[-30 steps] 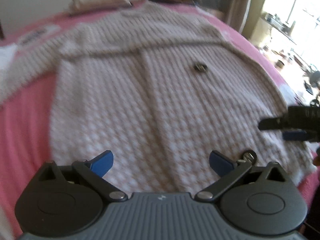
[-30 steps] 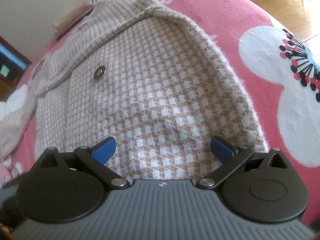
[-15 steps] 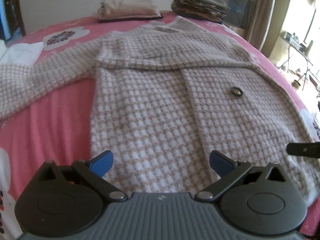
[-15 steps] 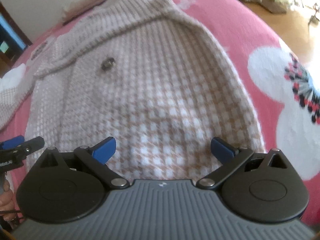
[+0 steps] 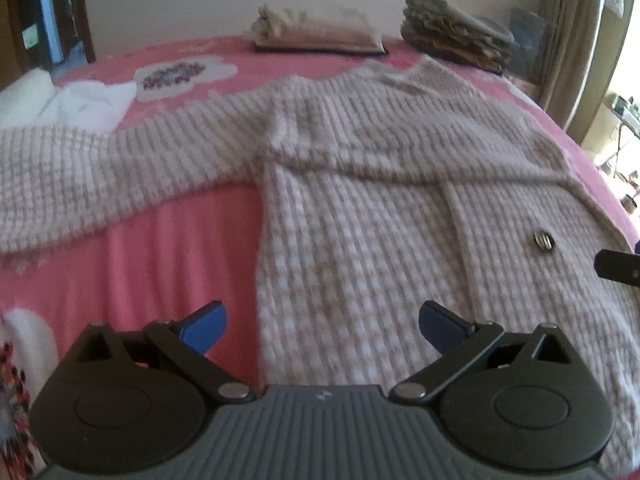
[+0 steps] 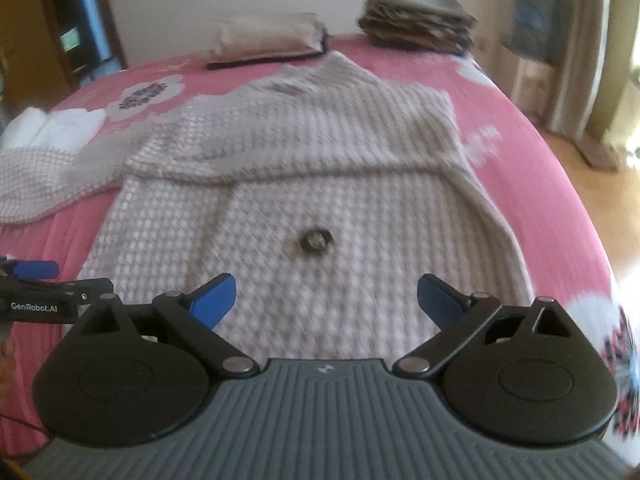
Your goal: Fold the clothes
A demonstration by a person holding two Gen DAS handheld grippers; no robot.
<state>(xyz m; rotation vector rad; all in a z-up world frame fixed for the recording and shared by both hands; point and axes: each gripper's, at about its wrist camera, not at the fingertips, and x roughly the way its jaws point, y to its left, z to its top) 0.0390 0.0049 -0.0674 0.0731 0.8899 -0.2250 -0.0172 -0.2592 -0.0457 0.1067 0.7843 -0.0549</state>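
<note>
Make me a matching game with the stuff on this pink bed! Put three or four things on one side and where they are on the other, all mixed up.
Things:
1. checked sweater
2. metal button
3. white cloth
4. dark stack of folded clothes

Places:
A. far end of the bed, nearest the curtain
B. on the sweater's front
C. spread flat across the middle of the bed
D. crumpled beyond the outstretched sleeve, on the doorway side

Pairs: 1-C, 2-B, 3-D, 4-A
</note>
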